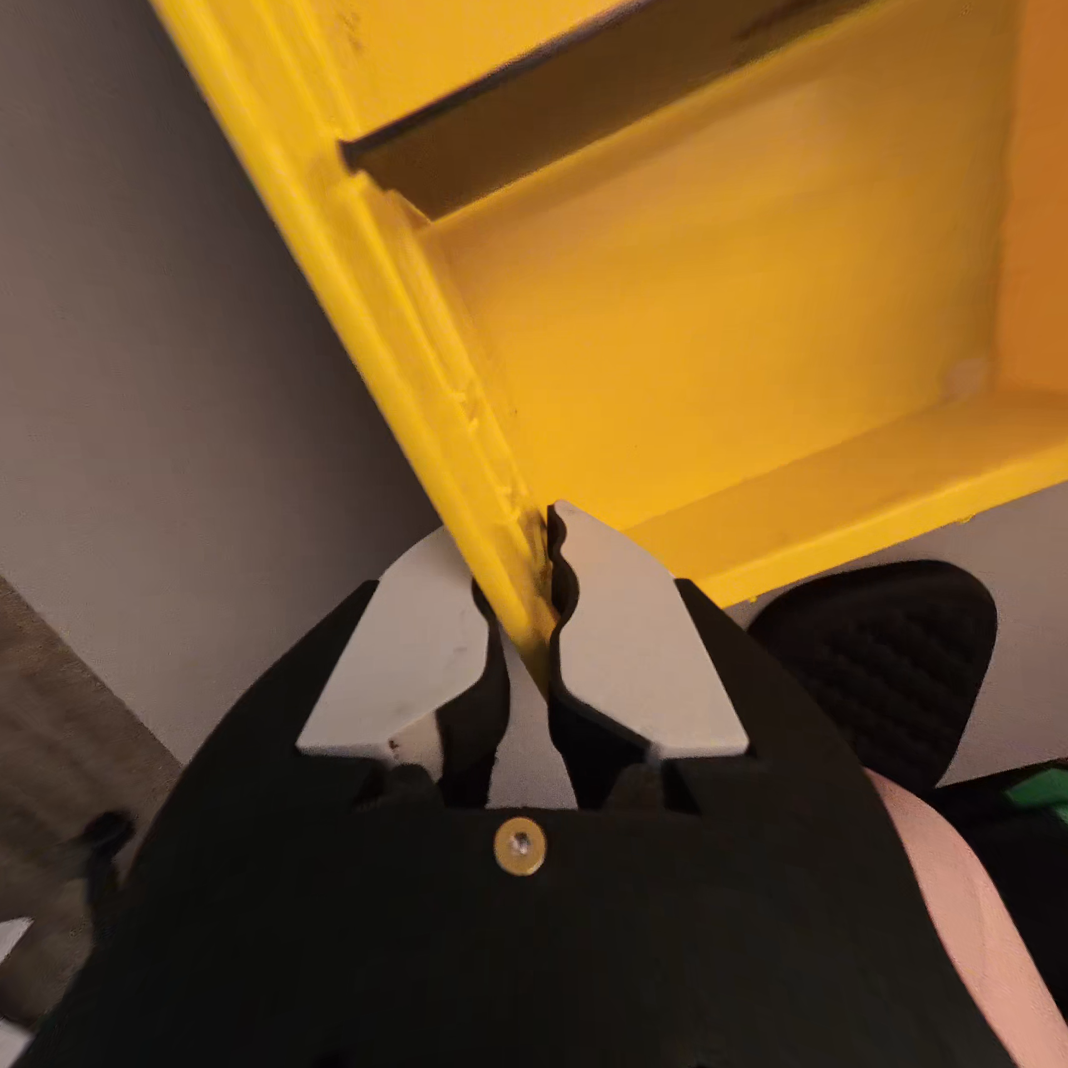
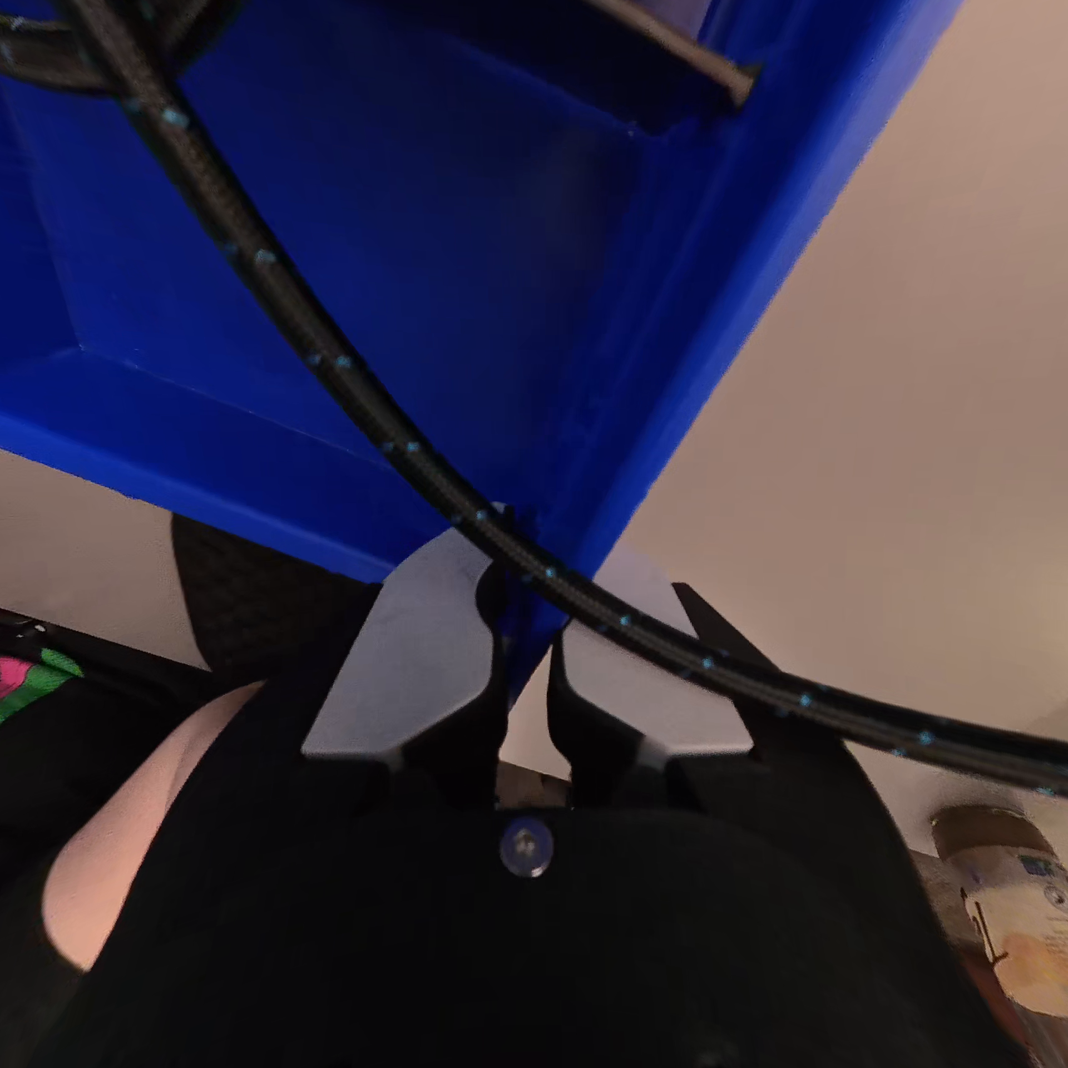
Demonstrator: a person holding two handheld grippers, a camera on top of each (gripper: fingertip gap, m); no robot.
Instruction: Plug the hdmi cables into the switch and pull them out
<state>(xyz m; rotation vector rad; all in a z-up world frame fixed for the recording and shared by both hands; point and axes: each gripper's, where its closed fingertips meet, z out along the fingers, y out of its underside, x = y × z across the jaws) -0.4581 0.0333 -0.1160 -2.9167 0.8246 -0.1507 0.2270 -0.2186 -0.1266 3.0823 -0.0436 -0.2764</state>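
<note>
The braided black HDMI cable with pale blue flecks (image 2: pixel 323 341) runs diagonally through the right wrist view, from the upper left inside the blue plastic bin with inner dividers (image 2: pixel 404 243), down over the bin's rim, then across the white right finger of the right gripper (image 2: pixel 527 601) and off the lower right edge. Its long axis lies crosswise to the fingers, and it rests on top of them rather than between them. A 2nd dark cable end (image 2: pixel 716 75) shows near the bin's upper wall. The right gripper is nearer the cable; no plug and no switch show in either view, so the way to the port cannot be judged.

The right gripper's 2 fingers are drawn nearly together, pinching the blue bin's rim at its corner. In the left wrist view, the left gripper (image 1: pixel 540 595) is likewise closed on the rim of a yellow plastic bin with a divider slot (image 1: pixel 693 323), whose visible compartments are bare.

Judging by this, plugging has not begun: both tools are occupied with bins, and the right one would need to release before taking the cable.
</note>
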